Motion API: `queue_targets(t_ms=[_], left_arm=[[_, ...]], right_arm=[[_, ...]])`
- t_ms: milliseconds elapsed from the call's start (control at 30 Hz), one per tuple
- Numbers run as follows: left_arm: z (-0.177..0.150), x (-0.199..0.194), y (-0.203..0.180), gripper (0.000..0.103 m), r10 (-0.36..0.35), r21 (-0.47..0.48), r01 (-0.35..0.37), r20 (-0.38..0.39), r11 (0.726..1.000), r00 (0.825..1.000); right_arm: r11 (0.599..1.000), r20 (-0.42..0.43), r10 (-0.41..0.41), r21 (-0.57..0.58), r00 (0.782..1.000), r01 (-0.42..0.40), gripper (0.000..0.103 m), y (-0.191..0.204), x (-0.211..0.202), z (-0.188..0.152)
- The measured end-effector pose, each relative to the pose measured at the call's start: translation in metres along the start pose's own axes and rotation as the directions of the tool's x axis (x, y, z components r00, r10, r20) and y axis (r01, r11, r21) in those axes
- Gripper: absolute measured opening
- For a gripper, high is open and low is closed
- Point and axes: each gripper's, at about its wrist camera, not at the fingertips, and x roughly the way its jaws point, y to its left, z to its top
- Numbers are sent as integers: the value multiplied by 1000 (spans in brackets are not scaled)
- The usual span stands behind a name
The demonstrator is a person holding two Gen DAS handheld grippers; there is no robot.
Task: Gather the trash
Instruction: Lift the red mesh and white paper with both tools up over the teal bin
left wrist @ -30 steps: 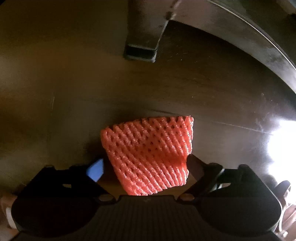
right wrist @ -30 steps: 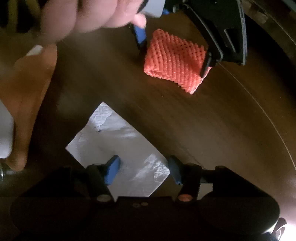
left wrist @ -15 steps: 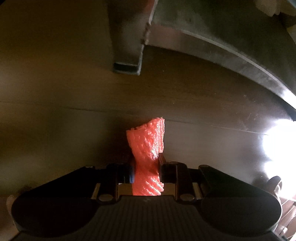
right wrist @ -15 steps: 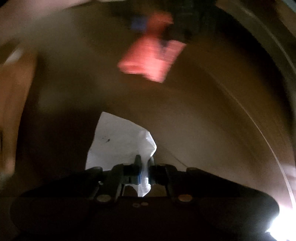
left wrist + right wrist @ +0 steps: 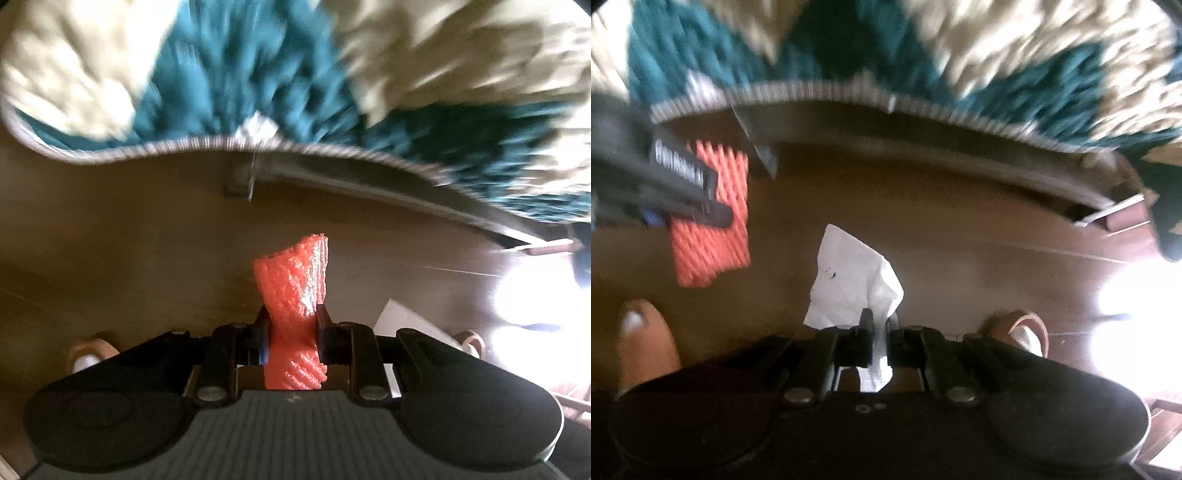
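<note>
My left gripper [image 5: 290, 326] is shut on an orange foam fruit net [image 5: 295, 288], squeezed into an upright strip above the dark wooden floor. My right gripper [image 5: 877, 328] is shut on a crumpled white paper napkin [image 5: 849, 280], which stands up from between the fingers. In the right wrist view the orange net [image 5: 713, 221] hangs at the left, held by the left gripper [image 5: 683, 184], lifted off the floor. A white corner of the napkin [image 5: 406, 317] shows at the right in the left wrist view.
A shaggy teal and cream rug [image 5: 258, 74] with a grey woven edge fills the far side in both views. A dark furniture leg [image 5: 238, 181] stands at the rug edge. Feet in tan sandals [image 5: 646, 339] stand on the wooden floor [image 5: 960, 229] near the grippers. Strong glare lies at the right.
Both grippers closed, the left on the orange net and the right on the napkin, then lifted them off the floor. The views tilted up and the rug came into sight.
</note>
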Motion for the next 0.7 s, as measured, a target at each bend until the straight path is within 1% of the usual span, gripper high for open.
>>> queue_targets(t_ms=[67,133,200,267,333,400,500,633,700], left_arm=[[-5,-34,-3,23,-9,23,8,44,1000,999],[-7,-65,-8,23,-19,30,16,81,999,997],[-13,-88,-3,23,-28,33,25,117,999,993],[-25,-126,-7,23,-30,38,25,155,999,987],[-31,-153,-8,23,-41,48,33,191,998,981],[-42,-180,-7,23,-49,69,34,235,997,971],[-54,-213,-12,23,-61,98,33,297,995,953],[-67,-255,-17,23,-80,124,37,360,992,929],[-71,-274,-20,23,-72,132,22,390,991,918]], right_arm=[[1000,54,12,14,998,-13,4,-9,-29,4],[999,113,30,23,993,-33,4,-13,-59,-3],[998,176,54,31,983,-60,4,-19,-88,-9],[997,223,60,27,973,-68,4,-21,-115,-14],[997,278,70,17,958,-78,4,-23,-146,-20],[997,324,67,14,944,-76,4,-26,-171,-24],[996,395,71,17,916,-84,4,-33,-202,-30],[996,481,65,22,874,-87,4,-39,-240,-34],[996,517,64,24,853,-89,4,-40,-261,-36]])
